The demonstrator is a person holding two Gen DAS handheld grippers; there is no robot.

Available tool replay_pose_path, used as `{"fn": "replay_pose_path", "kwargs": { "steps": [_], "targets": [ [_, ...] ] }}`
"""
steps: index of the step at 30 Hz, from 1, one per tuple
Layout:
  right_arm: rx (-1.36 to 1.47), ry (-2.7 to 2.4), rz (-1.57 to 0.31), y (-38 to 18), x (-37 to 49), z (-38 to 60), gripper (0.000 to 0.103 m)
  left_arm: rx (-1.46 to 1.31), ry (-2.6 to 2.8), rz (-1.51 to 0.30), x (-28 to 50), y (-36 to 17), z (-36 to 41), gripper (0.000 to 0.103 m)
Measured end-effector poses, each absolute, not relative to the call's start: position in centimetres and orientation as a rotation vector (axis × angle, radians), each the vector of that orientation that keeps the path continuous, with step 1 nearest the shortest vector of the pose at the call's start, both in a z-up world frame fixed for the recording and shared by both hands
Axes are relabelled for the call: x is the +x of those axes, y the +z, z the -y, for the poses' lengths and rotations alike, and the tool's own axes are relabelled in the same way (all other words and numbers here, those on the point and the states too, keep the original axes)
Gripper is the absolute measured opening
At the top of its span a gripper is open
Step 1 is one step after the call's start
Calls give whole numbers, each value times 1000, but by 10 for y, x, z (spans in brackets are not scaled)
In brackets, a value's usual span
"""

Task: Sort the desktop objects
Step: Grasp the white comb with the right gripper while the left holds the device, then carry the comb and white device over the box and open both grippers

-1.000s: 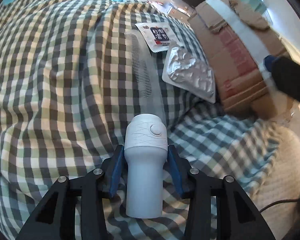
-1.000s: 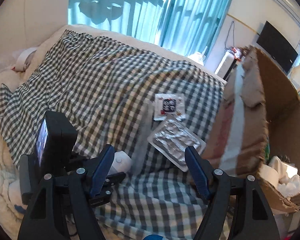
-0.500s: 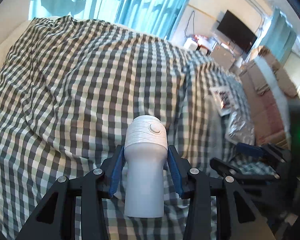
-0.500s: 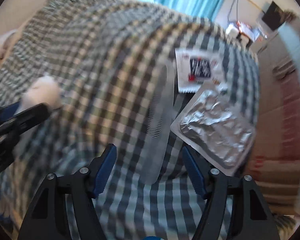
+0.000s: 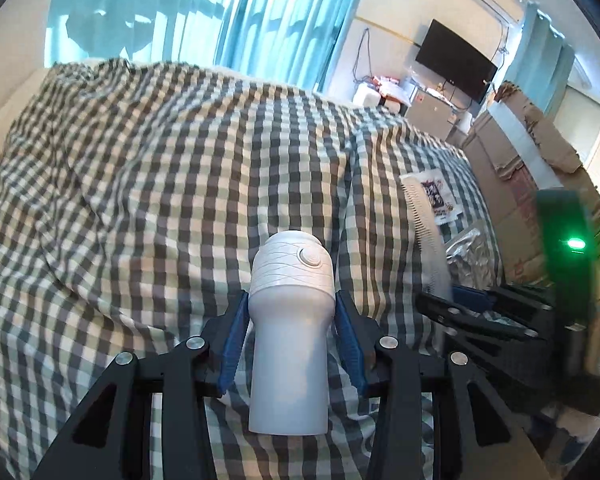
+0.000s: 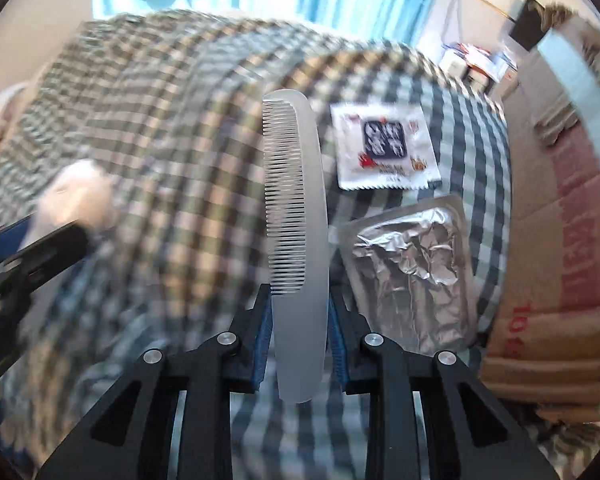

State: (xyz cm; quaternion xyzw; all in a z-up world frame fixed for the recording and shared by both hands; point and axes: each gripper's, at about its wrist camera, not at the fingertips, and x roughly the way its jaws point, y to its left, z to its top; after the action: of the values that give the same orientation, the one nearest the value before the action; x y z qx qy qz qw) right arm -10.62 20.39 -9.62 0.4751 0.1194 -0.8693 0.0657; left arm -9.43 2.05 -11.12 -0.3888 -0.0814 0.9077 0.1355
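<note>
Right wrist view: right gripper (image 6: 298, 334), earlier spread above it, is closing on comb (image 6: 296, 216).

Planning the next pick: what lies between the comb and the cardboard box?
In the right wrist view, a white sachet and a foil blister pack lie between the comb and the cardboard box.
</note>
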Motion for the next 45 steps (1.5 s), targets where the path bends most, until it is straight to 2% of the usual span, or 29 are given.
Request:
{"fn": "replay_pose_path", "kwargs": {
  "steps": [11,14,22,28,32,34,35,36,37,38,39,42,45],
  "targets": [
    [1154,-2641,-257,20,-32,-214,25,-903,2638,223,-47,-48,-19,44],
    [1055,-2699,-248,51,-14,-230,25,-862,2651,160,-38,-22,-32,44],
    [898,-2885,-78,109,10,-313,25,-629,2653,19,-3,48,-117,44],
    [951,-3062,24,117,-3,-380,26,-556,2531,-46,-21,90,-210,44],
    [1063,-3103,159,104,-24,-434,26,-613,2481,-75,-50,87,-259,44],
    [1097,-3115,168,99,-31,-450,26,-612,2483,-124,-59,84,-279,44],
    [1106,-3118,170,97,-35,-457,26,-624,2493,-144,-65,81,-286,47],
    [1107,-3124,182,95,-38,-464,33,-640,2514,-154,-72,78,-291,60],
    [1105,-3119,200,93,-41,-468,36,-655,2536,-159,-80,75,-293,70],
    [1103,-3126,220,92,-43,-474,48,-661,2551,-147,-86,73,-293,81],
    [1091,-3137,262,90,-42,-479,60,-676,2568,-127,-92,73,-290,88],
    [1039,-3120,327,92,-29,-491,66,-690,2549,-84,-95,81,-276,101],
    [976,-3102,294,96,-21,-482,66,-608,2569,-90,-84,96,-249,103]
  ]
}}
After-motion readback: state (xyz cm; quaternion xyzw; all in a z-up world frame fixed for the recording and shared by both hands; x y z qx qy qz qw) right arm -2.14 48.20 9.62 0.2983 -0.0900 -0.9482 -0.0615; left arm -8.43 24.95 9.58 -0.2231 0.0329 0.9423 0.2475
